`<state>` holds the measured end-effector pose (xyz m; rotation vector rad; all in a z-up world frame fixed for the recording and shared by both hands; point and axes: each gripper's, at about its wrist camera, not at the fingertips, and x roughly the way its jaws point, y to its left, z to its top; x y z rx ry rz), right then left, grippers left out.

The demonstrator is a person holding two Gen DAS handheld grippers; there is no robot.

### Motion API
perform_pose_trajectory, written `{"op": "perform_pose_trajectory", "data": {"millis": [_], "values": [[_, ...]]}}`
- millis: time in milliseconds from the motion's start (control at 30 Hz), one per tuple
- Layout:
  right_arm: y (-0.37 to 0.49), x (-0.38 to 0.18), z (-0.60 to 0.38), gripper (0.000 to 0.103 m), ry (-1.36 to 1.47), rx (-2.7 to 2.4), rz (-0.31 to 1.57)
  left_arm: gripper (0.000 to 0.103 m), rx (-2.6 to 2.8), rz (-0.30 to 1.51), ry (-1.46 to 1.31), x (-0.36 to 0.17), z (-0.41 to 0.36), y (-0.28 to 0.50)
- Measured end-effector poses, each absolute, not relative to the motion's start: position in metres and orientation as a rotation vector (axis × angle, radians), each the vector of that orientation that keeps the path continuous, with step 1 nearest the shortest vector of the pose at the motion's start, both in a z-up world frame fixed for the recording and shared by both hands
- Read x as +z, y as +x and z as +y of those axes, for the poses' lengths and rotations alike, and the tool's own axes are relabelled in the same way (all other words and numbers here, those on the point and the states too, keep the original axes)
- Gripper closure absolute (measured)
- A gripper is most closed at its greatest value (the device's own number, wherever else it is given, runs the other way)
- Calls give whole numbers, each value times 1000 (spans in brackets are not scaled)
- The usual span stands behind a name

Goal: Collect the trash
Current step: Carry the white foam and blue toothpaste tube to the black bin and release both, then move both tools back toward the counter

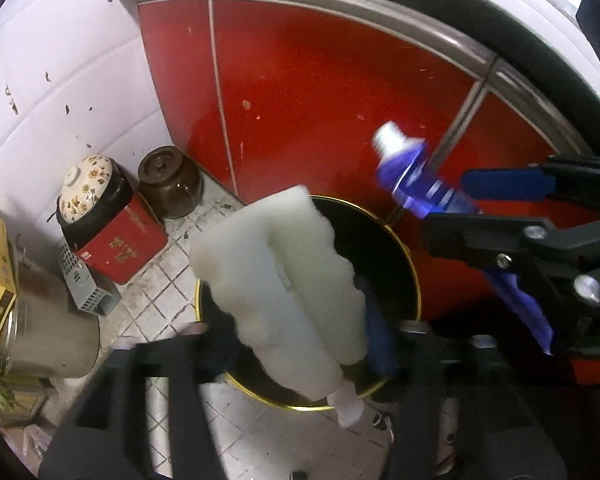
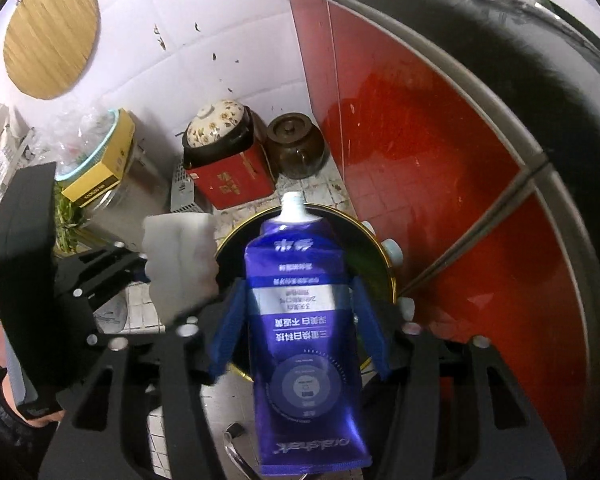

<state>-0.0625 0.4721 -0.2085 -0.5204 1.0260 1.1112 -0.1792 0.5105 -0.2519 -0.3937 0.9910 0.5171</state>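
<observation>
A round black trash bin with a gold rim [image 1: 414, 276] [image 2: 388, 268] stands on the tiled floor by the red cabinet. My left gripper [image 1: 300, 332] is shut on a white foam block [image 1: 276, 276], held over the bin's opening; the block also shows in the right wrist view [image 2: 178, 260]. My right gripper [image 2: 300, 320] is shut on a purple toothpaste tube [image 2: 300, 320], nozzle pointing at the bin. The tube [image 1: 412, 176] and right gripper [image 1: 496, 204] also show in the left wrist view, above the bin's right side.
A red box [image 1: 116, 240] carrying a floral-lidded pot [image 1: 86, 184], a brown jar [image 1: 168, 184] and a grey basket [image 1: 84, 284] stand against the white tiled wall. A metal drum [image 1: 48, 320] with a yellow box sits at left. Red cabinet doors [image 1: 320, 100] rise behind the bin.
</observation>
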Motion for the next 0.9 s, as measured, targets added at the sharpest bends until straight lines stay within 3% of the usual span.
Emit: {"op": "perform_pose_trajectory", "data": {"millis": [33,333,433,567,900], "values": [[-61,-208,473,24,-510,1109,1025,26,522,988,-395,-254,512,-181],[-65,-187,453,24,-485,1113,1008,25,548,1004,-381,-254,511,-187],[-70,-165,429,23,-470,1115,970,18,562,995,-357,-235,499,-185],[-68,-113,365,17,-400,1081,881,10,531,925,-305,-191,468,-179],[-27,-27,124,12,-182,693,742,7,212,795,-134,-87,319,-97]]}}
